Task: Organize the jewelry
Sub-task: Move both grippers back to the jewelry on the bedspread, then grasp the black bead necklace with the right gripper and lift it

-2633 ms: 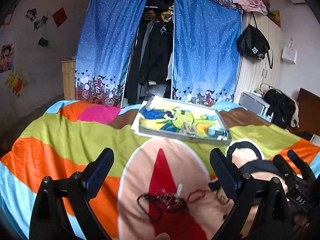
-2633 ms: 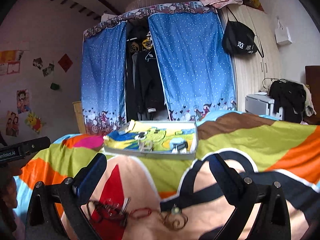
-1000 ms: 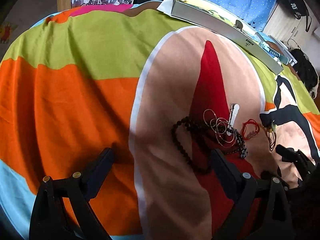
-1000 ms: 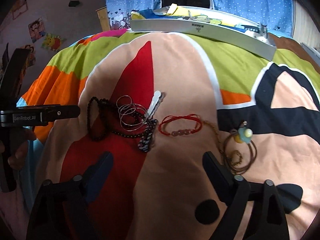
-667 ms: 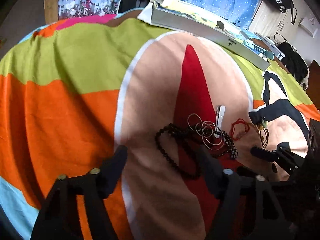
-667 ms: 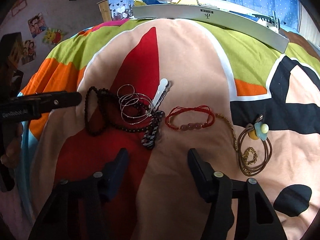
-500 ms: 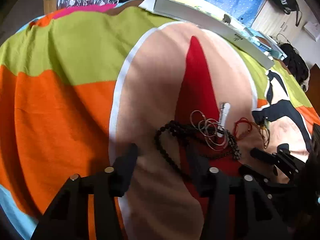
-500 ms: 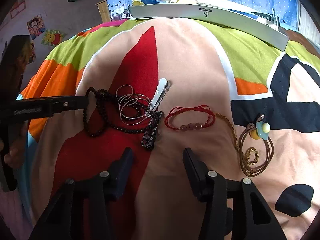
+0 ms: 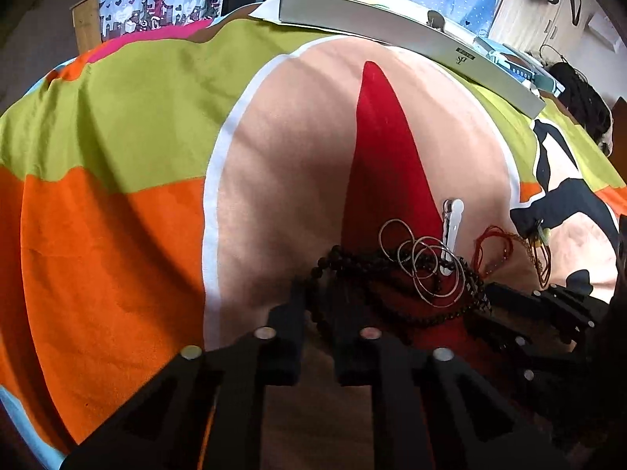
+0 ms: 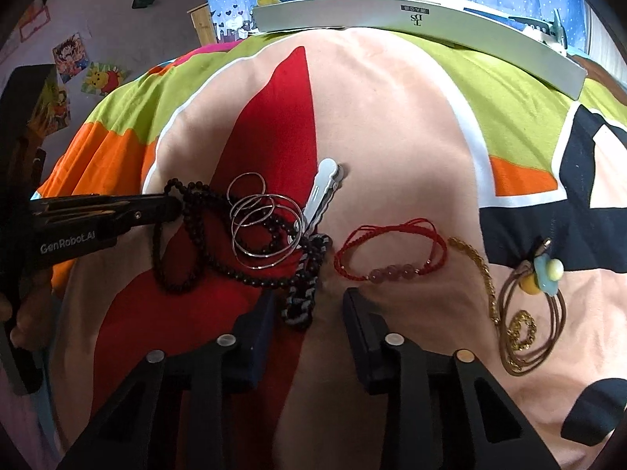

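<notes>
A heap of jewelry lies on the bed's bright patchwork bedspread (image 10: 392, 117), spread in a loose row across the peach and red patches. At the left of the row a black bead necklace (image 10: 219, 266) coils over the red wedge, with several thin silver bangles (image 10: 262, 227) lying on top of it and a white hair clip (image 10: 323, 192) slanting up from their far right edge. A dark braided chain (image 10: 301, 301) trails from the beads toward the near side. To the right sit a red cord bracelet (image 10: 392, 246) with pinkish beads, then a gold chain (image 10: 490, 293), then brown hair ties (image 10: 537, 329) carrying a pale blue and yellow charm.

The left tongs (image 9: 317, 313) are nearly closed, only a narrow gap between the tips, which sit at the left loop of the bead necklace (whether they actually pinch a bead I cannot tell). In the right wrist view the same tool reaches in flat from the left, its tip touching the beads.

The right tongs (image 10: 307, 309) are partly open, hovering low with the end of the braided chain lying between the two fingers, nothing gripped.

At the far edge of the bed lies a long grey box (image 10: 431, 27) with a printed lid.
</notes>
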`<act>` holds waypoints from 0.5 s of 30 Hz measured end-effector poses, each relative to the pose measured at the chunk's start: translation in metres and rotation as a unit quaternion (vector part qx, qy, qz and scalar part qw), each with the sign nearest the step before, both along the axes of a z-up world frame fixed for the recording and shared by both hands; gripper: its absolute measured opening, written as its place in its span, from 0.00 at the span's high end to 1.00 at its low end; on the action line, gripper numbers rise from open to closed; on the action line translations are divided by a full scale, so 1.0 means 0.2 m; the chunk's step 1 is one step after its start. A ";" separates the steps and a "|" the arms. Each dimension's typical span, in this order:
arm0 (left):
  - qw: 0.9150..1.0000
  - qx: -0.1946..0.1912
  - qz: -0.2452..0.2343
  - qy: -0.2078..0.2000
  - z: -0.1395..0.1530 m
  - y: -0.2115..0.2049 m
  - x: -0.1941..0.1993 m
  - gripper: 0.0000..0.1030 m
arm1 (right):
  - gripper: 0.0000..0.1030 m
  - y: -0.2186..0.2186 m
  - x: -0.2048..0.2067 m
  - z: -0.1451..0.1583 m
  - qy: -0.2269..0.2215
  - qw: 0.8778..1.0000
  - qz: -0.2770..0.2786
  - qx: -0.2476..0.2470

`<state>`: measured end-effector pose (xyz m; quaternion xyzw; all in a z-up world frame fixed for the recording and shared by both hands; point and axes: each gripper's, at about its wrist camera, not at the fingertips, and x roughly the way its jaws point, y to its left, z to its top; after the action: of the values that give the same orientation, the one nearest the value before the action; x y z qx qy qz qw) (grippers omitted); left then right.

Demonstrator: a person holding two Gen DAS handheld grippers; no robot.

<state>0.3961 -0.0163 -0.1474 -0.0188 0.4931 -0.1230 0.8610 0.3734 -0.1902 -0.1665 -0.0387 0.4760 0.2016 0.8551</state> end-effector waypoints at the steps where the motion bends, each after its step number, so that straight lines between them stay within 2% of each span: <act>1: 1.000 0.004 0.000 -0.002 0.00 -0.01 0.00 0.97 | 0.80 0.01 0.00 0.00 0.000 1.000 0.001 0.001; 2: 1.000 0.005 0.002 -0.006 0.01 -0.01 -0.01 0.97 | 0.85 0.01 0.01 0.00 0.002 1.000 0.001 0.000; 15: 0.997 -0.008 0.058 -0.058 0.14 0.09 -0.13 0.97 | 0.85 -0.05 -0.09 0.04 0.032 0.999 -0.035 -0.021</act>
<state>0.3705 0.0019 -0.1193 -0.0472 0.4396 -0.0776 0.8936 0.3561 -0.2008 -0.1587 -0.0334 0.5085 0.1626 0.8449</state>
